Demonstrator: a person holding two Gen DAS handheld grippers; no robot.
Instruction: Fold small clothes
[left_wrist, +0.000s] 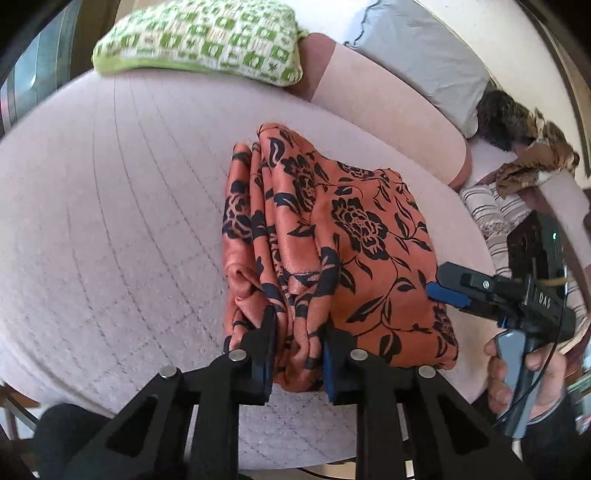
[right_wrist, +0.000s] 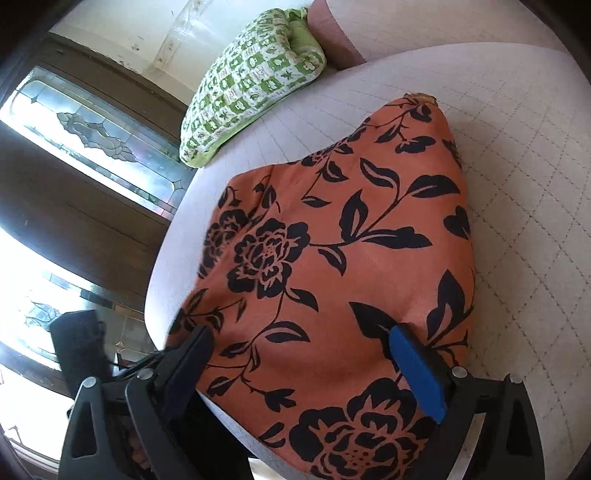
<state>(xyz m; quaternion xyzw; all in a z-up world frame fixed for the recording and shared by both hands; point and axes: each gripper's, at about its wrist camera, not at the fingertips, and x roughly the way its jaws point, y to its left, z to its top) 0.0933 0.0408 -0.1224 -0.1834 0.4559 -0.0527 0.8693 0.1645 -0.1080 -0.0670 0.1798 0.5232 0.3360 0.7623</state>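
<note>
Pinched between my left gripper's (left_wrist: 299, 332) pads is a bunched fold at the near edge of the orange floral cloth (left_wrist: 332, 236), which lies folded on the quilted pink cushion (left_wrist: 110, 221). My right gripper (right_wrist: 306, 354) hovers wide over its near corner, gripping nothing. Inner layers are hidden. Beyond sits a green checked pillow (left_wrist: 199, 40); striped fabric (left_wrist: 491, 214) is cut off at right.
</note>
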